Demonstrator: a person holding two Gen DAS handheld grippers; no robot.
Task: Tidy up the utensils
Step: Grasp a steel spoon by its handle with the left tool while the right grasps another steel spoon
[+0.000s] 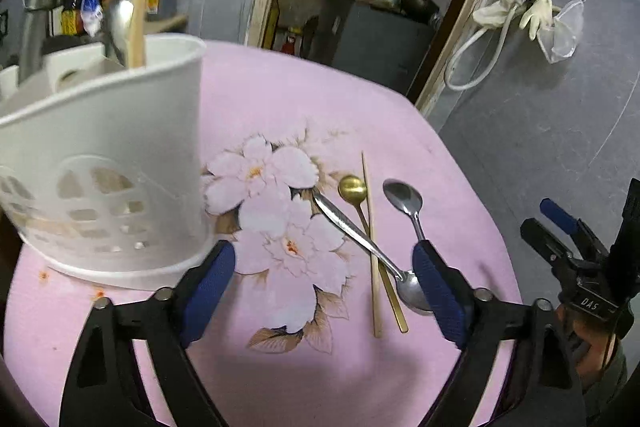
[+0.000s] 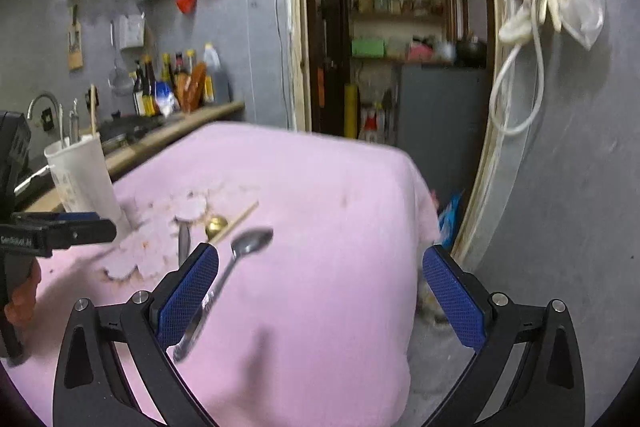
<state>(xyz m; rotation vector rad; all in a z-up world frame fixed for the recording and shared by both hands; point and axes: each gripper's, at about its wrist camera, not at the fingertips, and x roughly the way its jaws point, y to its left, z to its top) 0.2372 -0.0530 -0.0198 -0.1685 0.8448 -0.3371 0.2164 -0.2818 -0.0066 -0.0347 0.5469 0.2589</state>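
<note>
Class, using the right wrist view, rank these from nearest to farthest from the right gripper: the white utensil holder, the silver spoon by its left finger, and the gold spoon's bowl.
1. silver spoon, beside the right gripper's left finger.
2. gold spoon, farther ahead on the left.
3. white utensil holder, far left at the table's back edge.

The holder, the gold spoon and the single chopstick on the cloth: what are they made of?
Holder: apparently white matte plastic, with moulded cut-outs. Gold spoon: probably brass-coloured metal, given its brushed sheen. Chopstick: pale wood or bamboo, dull and unreflective.
</note>
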